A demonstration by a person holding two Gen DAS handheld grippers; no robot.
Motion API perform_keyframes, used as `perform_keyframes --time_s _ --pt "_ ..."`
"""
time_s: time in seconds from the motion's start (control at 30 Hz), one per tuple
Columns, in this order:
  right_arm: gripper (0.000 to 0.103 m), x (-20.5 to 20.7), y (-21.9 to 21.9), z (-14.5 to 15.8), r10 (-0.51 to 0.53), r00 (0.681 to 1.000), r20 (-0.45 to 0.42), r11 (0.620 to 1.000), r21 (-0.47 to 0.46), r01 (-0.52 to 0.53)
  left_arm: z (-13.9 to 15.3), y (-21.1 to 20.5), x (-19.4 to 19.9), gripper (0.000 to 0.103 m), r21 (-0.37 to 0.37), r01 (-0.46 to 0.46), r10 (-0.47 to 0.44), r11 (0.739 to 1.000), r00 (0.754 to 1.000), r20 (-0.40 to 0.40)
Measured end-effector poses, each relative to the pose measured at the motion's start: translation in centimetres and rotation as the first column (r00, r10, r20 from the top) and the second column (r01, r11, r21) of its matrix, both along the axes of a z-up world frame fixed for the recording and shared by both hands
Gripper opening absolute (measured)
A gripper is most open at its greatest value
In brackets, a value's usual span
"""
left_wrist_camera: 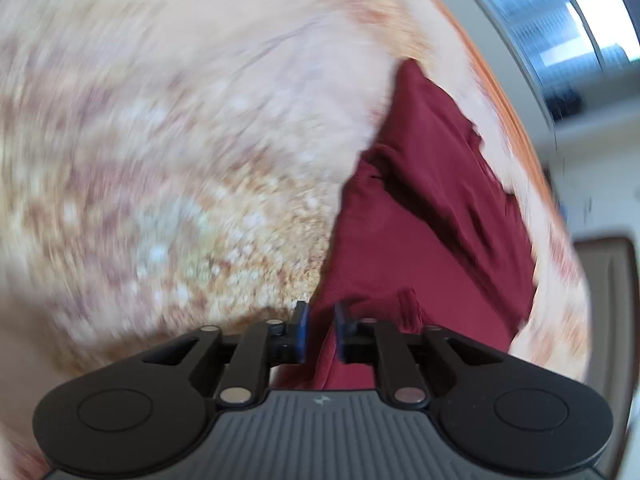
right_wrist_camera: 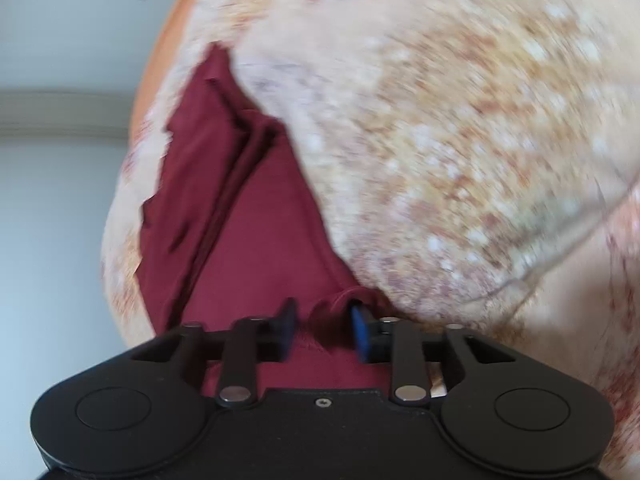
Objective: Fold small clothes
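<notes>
Both wrist views are smeared by motion blur, yet the main things read clearly enough. The left gripper has its two blue-padded fingers drawn close together with a strip of the dark red garment running between them, so its jaws are clamped on the cloth. From that pinch the fabric spreads forward and to the right in creased folds, narrowing to a point far ahead, and it lies over a patterned cover mottled in cream, orange and pink (the pattern itself is too blurred to make out). In the right wrist view, the right gripper has a bunched hem of the same dark red garment gathered between its blue pads, and its jaws are likewise pinched on the fabric, though they stand a little wider apart than the left pair. Here the cloth stretches forward and to the left, with long dark creases running along it, and tapers toward the far edge of the patterned cover. An orange edge borders the cover on that side, with pale walls beyond. A bright window shows at the upper right of the left view.
</notes>
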State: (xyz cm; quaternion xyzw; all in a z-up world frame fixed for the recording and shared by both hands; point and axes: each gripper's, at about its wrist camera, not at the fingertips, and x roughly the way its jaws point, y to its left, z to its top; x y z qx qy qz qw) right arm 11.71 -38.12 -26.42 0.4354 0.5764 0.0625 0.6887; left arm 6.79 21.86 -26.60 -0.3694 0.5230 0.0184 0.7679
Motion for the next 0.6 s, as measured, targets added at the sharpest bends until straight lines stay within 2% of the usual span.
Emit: perform_keyframes --time_s 0.03,0.07,0.1,0.2,0.27,0.33,0.43,0.5,0.6 --pt "0.046 0.1 -0.1 0.8 0.039 0.999 0.033 0.999 -0.025 -0.038 0.8 -0.6 0.3 0.037 0.069 0.068 -0.069 0.995 0.998 0.013" --pt "0.05 0.1 -0.1 1.7 0.086 0.994 0.065 0.994 -0.067 -0.082 1.5 -1.3 0.4 0.044 0.136 0.137 -0.142 0.981 0.99 0.025" --pt "0.056 0.0 0.0 2.6 0.149 0.983 0.104 0.982 -0.13 -0.135 2.2 -2.0 0.7 0.044 0.189 0.204 -0.213 0.961 0.977 0.031" --pt "0.057 -0.2 0.6 5.1 0.357 0.916 0.18 0.899 -0.33 -0.286 3.1 -4.4 1.7 0.044 0.305 0.373 -0.402 0.876 0.915 0.036" --pt "0.057 -0.6 1.0 6.3 0.478 0.855 0.203 0.83 -0.424 -0.363 3.5 -5.8 2.0 0.044 0.383 0.463 -0.512 0.799 0.859 0.03" --pt "0.058 -1.1 1.6 7.1 0.585 0.783 0.211 0.749 -0.511 -0.422 3.7 -7.6 2.6 0.044 0.451 0.541 -0.61 0.71 0.793 0.009" --pt "0.058 -1.4 2.4 7.6 0.701 0.686 0.195 0.635 -0.609 -0.476 3.7 -9.5 3.5 0.044 0.496 0.633 -0.722 0.595 0.692 -0.017" --pt "0.057 -1.3 3.1 7.3 0.764 0.621 0.176 0.562 -0.655 -0.505 3.4 -10.5 4.2 0.044 0.51 0.678 -0.775 0.53 0.632 -0.035" --pt "0.054 -1.2 4.4 6.6 0.85 0.508 0.14 0.444 -0.71 -0.547 2.9 -11.6 4.7 0.043 0.517 0.721 -0.816 0.462 0.574 -0.072"
